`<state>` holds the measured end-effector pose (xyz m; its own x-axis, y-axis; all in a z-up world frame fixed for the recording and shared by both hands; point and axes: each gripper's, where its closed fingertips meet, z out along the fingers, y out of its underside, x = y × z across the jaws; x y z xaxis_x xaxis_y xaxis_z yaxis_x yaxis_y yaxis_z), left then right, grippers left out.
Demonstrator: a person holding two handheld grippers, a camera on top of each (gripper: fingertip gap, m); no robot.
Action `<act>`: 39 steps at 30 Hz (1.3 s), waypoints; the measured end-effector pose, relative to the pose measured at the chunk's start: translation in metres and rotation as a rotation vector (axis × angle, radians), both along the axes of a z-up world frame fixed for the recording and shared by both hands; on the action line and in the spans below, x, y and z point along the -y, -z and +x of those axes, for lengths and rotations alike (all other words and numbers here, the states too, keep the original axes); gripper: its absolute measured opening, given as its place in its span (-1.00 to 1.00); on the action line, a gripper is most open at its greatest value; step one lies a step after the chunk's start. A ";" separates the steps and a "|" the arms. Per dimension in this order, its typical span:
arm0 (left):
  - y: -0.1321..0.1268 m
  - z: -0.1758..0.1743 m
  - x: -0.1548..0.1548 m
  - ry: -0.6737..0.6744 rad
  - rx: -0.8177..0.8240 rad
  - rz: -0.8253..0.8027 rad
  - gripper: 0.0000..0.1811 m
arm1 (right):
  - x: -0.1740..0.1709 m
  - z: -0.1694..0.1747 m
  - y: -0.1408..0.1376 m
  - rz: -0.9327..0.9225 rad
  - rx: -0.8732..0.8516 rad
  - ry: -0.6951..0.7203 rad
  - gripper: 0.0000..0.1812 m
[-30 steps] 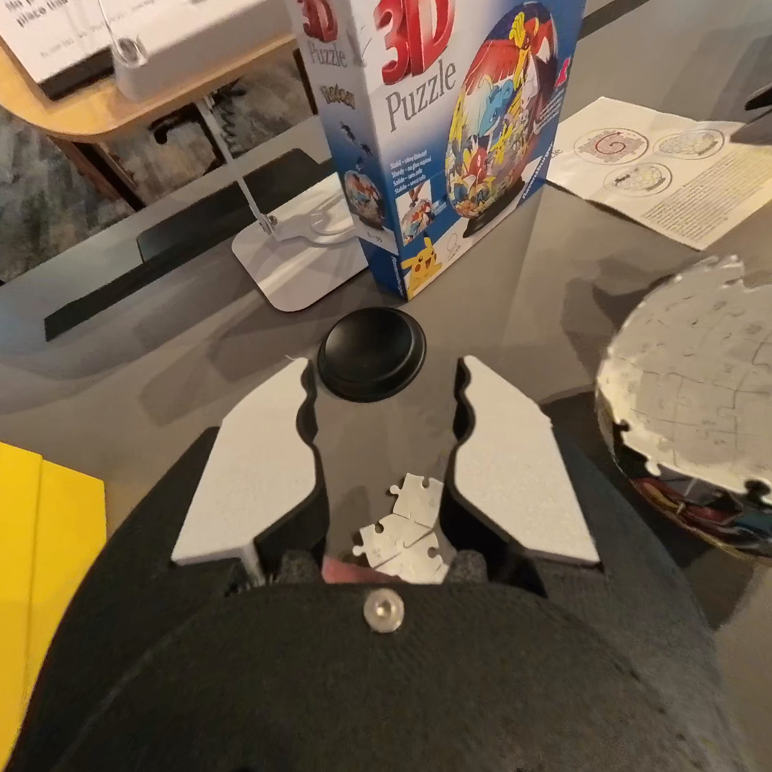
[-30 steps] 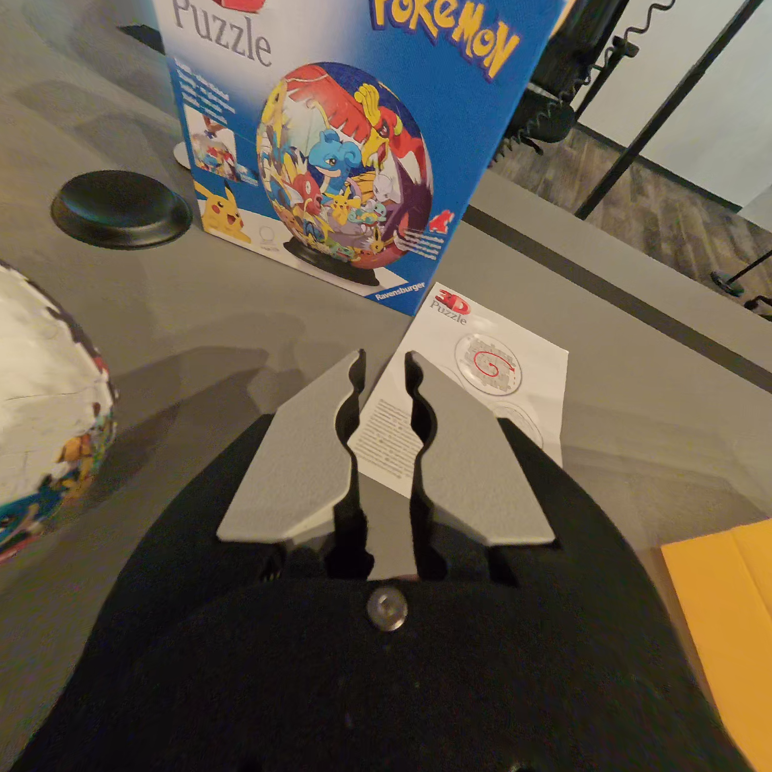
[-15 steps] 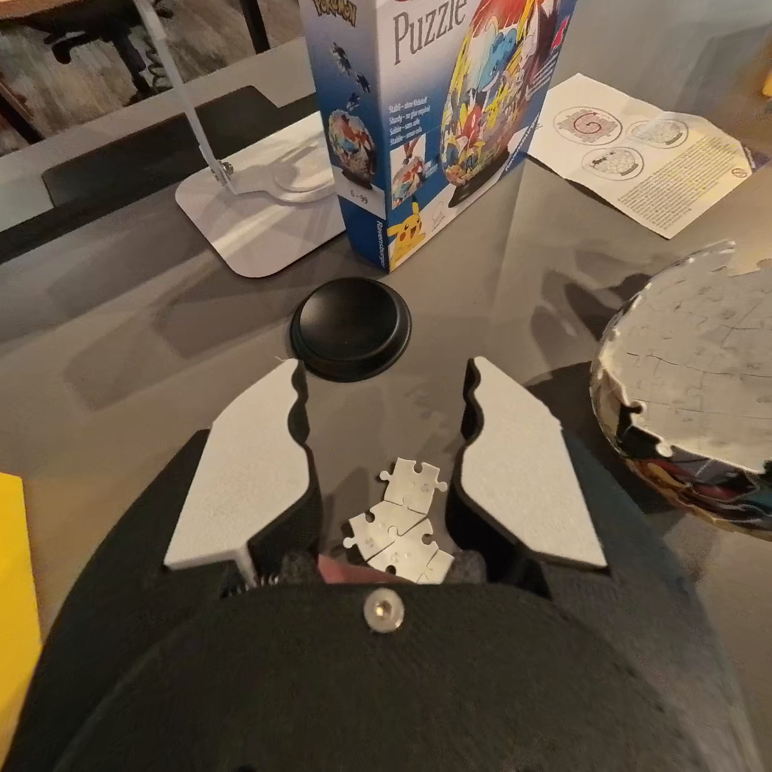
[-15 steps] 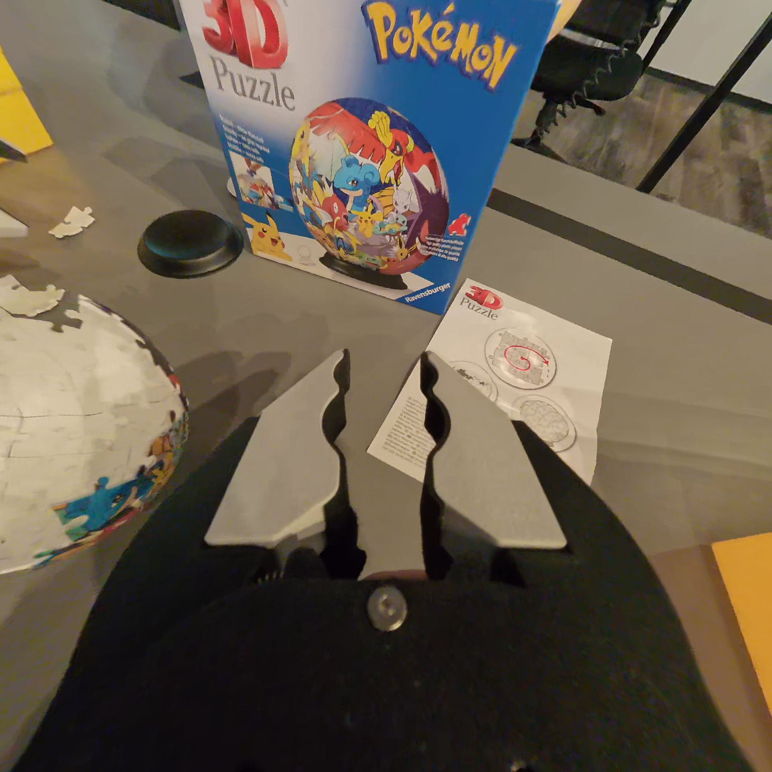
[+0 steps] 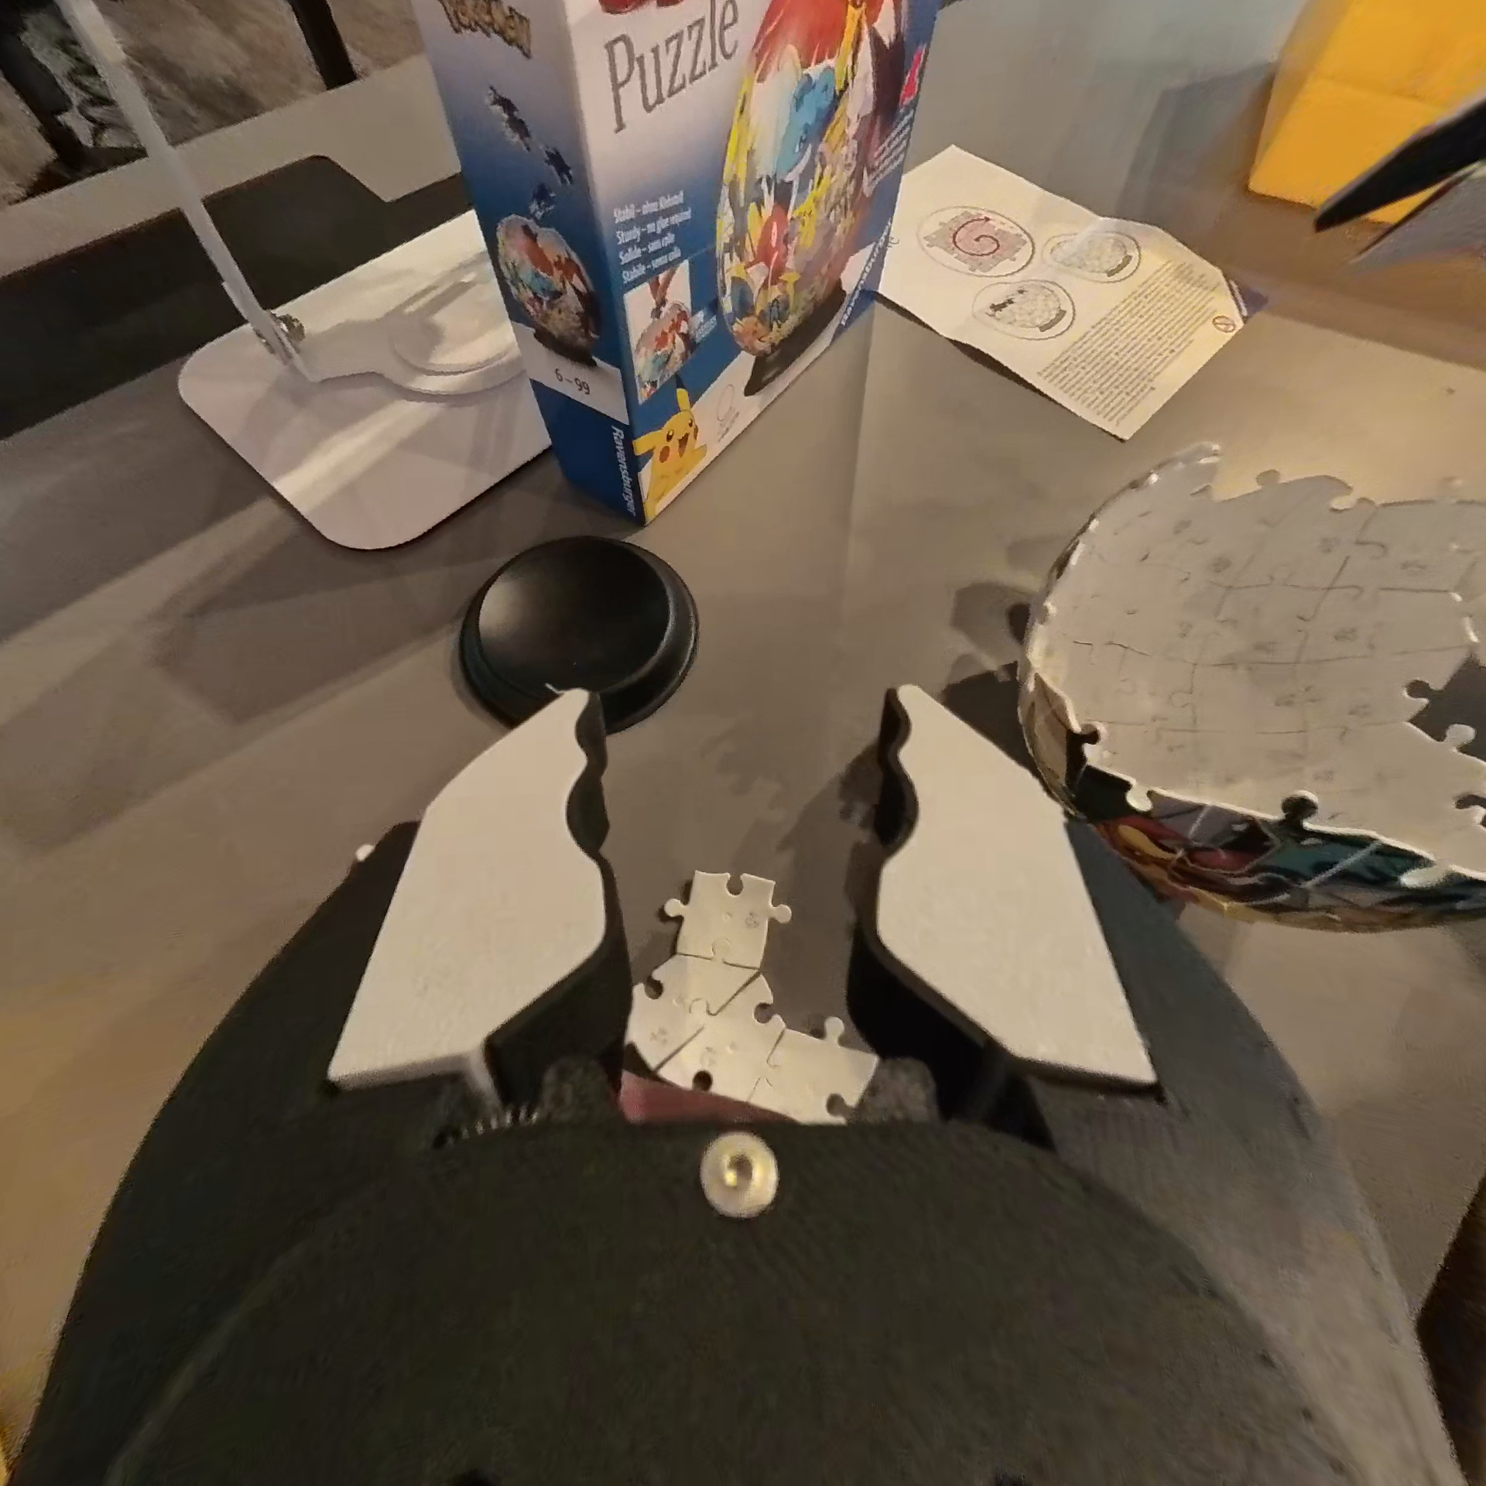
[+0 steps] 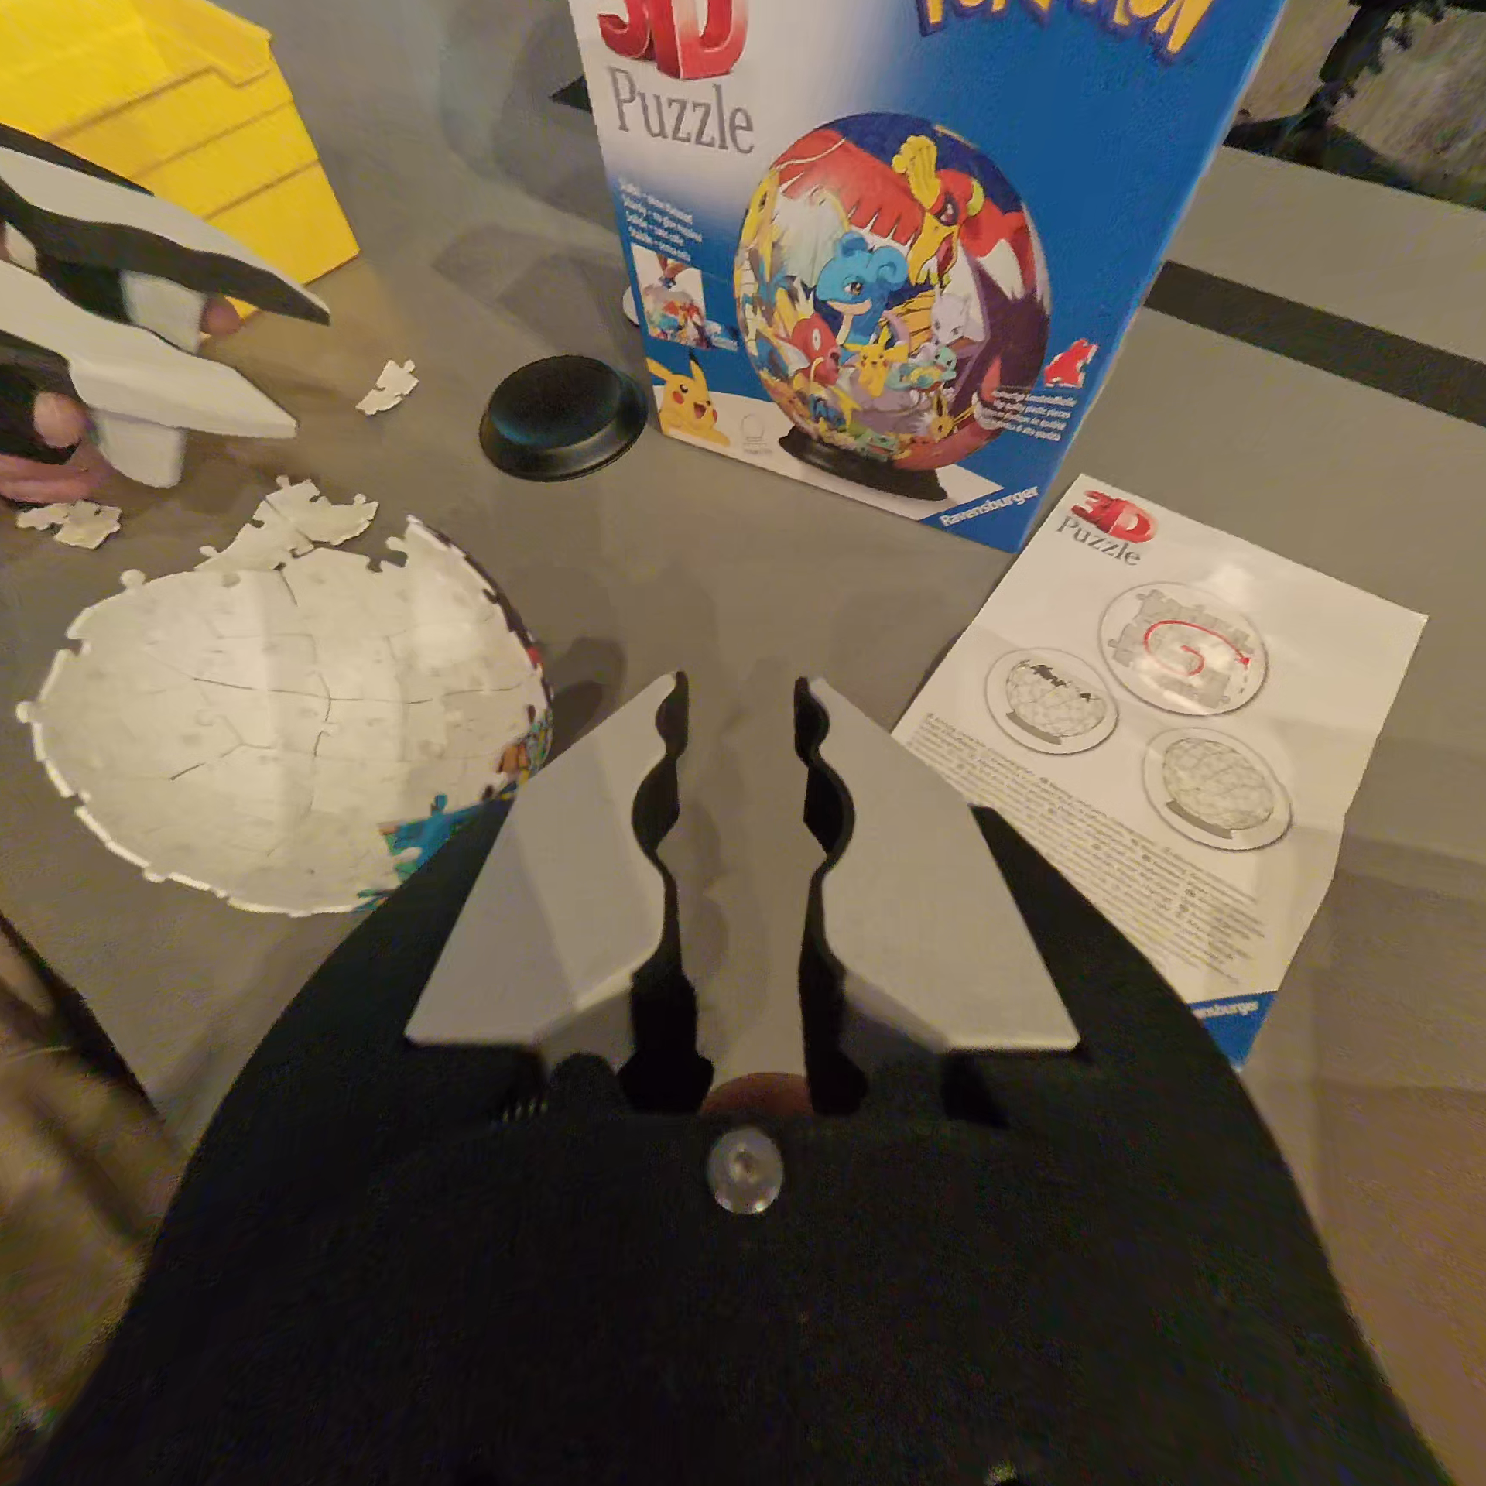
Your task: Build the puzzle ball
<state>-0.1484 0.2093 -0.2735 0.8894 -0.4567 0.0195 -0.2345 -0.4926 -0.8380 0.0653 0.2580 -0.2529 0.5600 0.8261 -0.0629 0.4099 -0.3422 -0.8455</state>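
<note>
While both tongs gape empty, black stand (image 5: 577,635) and puzzle box (image 5: 683,241) beyond loose pieces (image 5: 728,1005)

Puzzle ball (image 6: 273,724) white inside; stand (image 5: 579,635) black; box (image 6: 925,241) blue

Office-like room: grey table (image 6: 804,579), carpet, office chair (image 6: 1383,72).
</note>
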 end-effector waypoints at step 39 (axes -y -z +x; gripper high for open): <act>0.022 0.023 0.010 0.134 0.004 -0.074 -0.27 | 0.033 0.006 0.016 -0.058 0.022 -0.001 -0.75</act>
<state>-0.1253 0.1990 -0.2958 0.8205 -0.5683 0.0612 -0.2987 -0.5176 -0.8018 0.0709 0.2254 -0.2693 0.5610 0.8220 -0.0984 0.4285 -0.3900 -0.8151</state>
